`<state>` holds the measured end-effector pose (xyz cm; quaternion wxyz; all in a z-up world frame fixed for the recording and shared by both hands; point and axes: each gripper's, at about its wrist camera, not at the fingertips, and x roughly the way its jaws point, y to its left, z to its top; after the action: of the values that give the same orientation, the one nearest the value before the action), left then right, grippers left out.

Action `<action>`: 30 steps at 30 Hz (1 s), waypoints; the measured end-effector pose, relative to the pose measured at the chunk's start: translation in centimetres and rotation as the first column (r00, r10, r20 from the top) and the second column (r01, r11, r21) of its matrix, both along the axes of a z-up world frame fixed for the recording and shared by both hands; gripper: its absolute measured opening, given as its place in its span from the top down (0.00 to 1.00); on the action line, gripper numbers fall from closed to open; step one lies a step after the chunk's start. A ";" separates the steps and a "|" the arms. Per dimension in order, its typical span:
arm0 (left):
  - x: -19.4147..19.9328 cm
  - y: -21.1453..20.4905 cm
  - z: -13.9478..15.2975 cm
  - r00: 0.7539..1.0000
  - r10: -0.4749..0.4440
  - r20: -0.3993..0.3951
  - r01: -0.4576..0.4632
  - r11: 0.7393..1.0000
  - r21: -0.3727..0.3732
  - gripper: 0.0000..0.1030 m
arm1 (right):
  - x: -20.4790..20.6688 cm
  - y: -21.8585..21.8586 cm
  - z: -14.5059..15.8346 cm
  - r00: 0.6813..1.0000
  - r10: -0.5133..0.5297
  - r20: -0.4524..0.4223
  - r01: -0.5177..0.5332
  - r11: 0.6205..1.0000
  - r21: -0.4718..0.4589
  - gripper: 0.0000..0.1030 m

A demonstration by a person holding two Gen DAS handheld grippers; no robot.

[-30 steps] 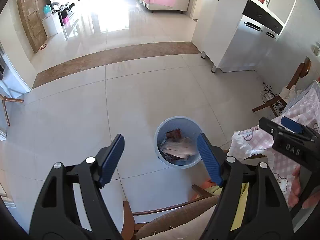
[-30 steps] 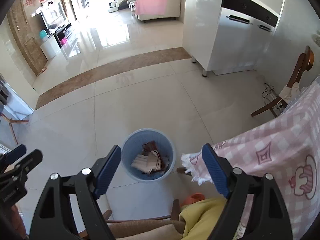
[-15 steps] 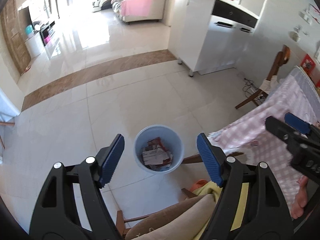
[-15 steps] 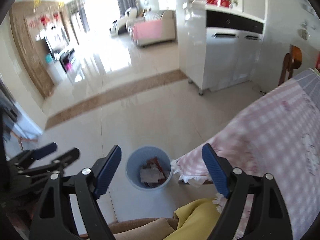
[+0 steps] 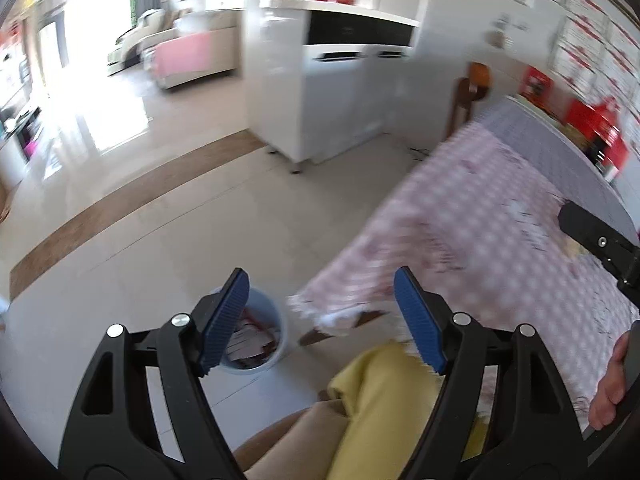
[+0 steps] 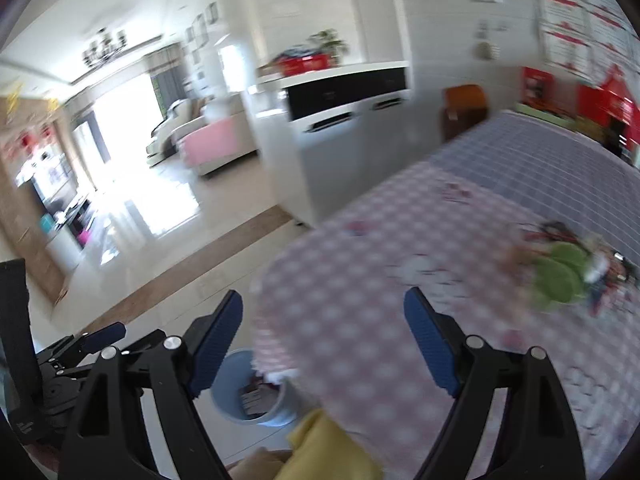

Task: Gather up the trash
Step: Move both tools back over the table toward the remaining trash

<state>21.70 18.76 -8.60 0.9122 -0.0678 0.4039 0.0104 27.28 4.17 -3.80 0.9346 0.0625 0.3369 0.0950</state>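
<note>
Both the left gripper (image 5: 322, 318) and right gripper (image 6: 323, 342) are empty, fingers spread wide. The bin (image 5: 267, 354) sits below the left fingers; the next step seems to be reaching for the blurred, possibly green litter (image 6: 562, 276) on the desk (image 6: 360, 280), beyond the right fingers.

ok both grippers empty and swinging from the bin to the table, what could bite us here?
1. Both views are motion-blurred, so the trash pile on the tablecloth is hard to make out; a grasp may miss or catch cloth.
2. The cloth's fringe hangs over the bin; snagging it could drag the pile off.
3. The right gripper and left gripper travel close together, so they may collide.
</note>
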 end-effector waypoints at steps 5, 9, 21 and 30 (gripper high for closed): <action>1.9 -6.7 0.6 0.990 -0.144 -0.001 0.144 0.990 -0.004 0.28 | -1.1 -7.2 -0.4 0.988 -0.154 0.000 0.154 0.988 0.004 0.21; 3.0 -12.3 0.6 0.963 -0.269 -0.006 0.269 0.963 -0.008 0.25 | -2.3 -12.6 -1.1 0.963 -0.271 -0.003 0.271 0.963 0.005 0.21; 6.0 -27.3 0.7 0.847 -0.529 -0.052 0.528 0.849 -0.032 0.15 | -5.4 -27.3 -1.3 0.827 -0.561 -0.017 0.560 0.827 -0.049 0.21; 11.8 -33.9 -0.8 0.838 -0.531 -0.122 0.533 0.846 -0.026 0.13 | -5.9 -32.5 -2.0 0.771 -0.634 -0.056 0.632 0.773 -0.052 0.21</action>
<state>33.51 -15.18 -9.41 0.8525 0.0518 0.4630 -0.2371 21.40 -28.34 -5.79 0.9004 0.1616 0.3304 -0.2322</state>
